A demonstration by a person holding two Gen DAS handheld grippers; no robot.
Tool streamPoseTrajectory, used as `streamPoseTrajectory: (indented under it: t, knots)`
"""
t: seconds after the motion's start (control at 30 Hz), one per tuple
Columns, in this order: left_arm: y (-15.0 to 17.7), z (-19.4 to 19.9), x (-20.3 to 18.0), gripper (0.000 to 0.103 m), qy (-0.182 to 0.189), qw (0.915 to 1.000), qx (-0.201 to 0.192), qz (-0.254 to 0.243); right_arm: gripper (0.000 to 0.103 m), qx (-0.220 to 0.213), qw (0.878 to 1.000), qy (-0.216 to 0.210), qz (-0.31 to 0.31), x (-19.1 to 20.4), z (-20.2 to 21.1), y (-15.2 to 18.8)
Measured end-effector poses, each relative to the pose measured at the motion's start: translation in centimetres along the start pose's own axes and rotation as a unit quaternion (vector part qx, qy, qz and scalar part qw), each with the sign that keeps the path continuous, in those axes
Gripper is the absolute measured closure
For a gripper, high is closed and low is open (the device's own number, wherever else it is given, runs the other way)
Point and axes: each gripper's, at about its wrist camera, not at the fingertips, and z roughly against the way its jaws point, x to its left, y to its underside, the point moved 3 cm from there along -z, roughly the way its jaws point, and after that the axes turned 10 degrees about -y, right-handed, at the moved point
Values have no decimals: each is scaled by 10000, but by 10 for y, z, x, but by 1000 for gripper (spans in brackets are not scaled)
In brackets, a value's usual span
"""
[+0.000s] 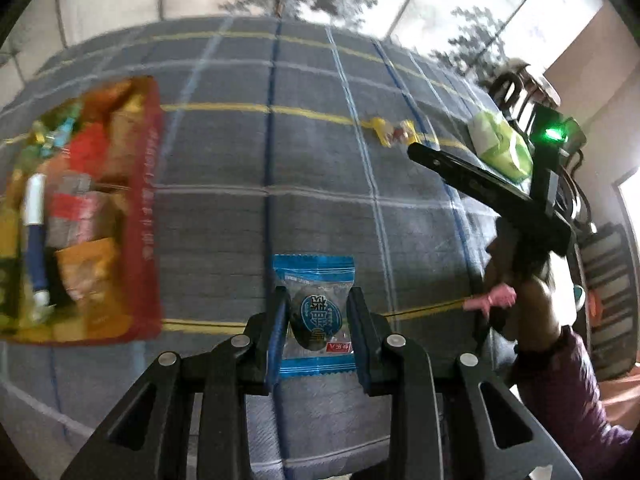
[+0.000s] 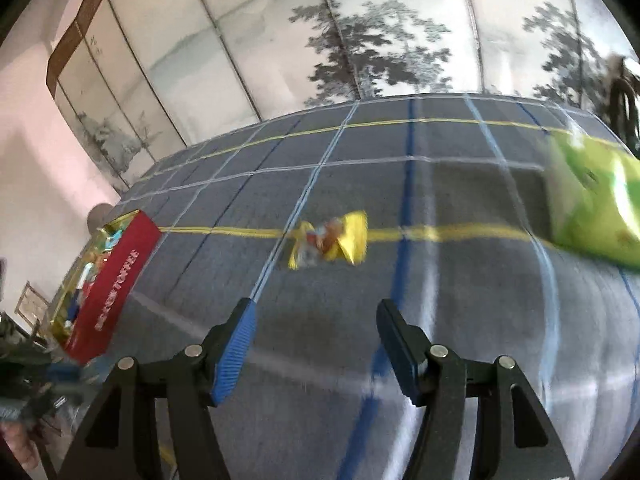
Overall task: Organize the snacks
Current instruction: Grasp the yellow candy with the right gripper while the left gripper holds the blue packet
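My left gripper (image 1: 318, 322) is shut on a blue-edged clear snack packet (image 1: 316, 280), held above the grey plaid cloth (image 1: 320, 160). A red box (image 1: 146, 208) full of mixed wrapped snacks lies to its left. A yellow wrapped candy (image 1: 394, 132) rests farther back, and a pink candy (image 1: 490, 300) sits at the right edge. In the right wrist view, my right gripper (image 2: 316, 312) is open with nothing between its fingers, hovering over the cloth short of the yellow candy (image 2: 330, 240). The red box (image 2: 114, 284) is at the far left there.
A green packet (image 1: 502, 146) lies at the back right of the cloth, also in the right wrist view as the green packet (image 2: 596, 208). A person's arm in a purple sleeve (image 1: 568, 396) holds the other gripper at right. A painted screen (image 2: 360, 32) stands behind the table.
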Motion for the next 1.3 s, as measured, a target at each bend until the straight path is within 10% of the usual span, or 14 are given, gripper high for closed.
streamPoseTrajectory:
  t: [0.37,0.4,0.43,0.6,0.9,1.0,1.3]
  knots:
    - [8,31,14,77,-309,9985,-448,-73,39,210,9991,333,123,-3,-56,-35]
    - [8,32,15,77,-304,9985,-461,-53,50,230,9989,374,161,-3,-57,-35]
    - [10,34,17,77,-294,9985,-465,-39,92,241,9990,329,162,-2,-58,-36]
    - [19,43,25,77,-347,9980,-531,36,100,301,9992,184,209,8,-54,-25]
    - [29,58,44,76,-345,9976,-567,222,95,287,9984,70,474,44,-29,3]
    - [29,62,46,76,-339,9971,-634,242,40,129,9974,164,692,46,-20,-16]
    - [27,67,62,76,-338,9957,-720,470,41,833,9889,338,1184,37,-72,-67]
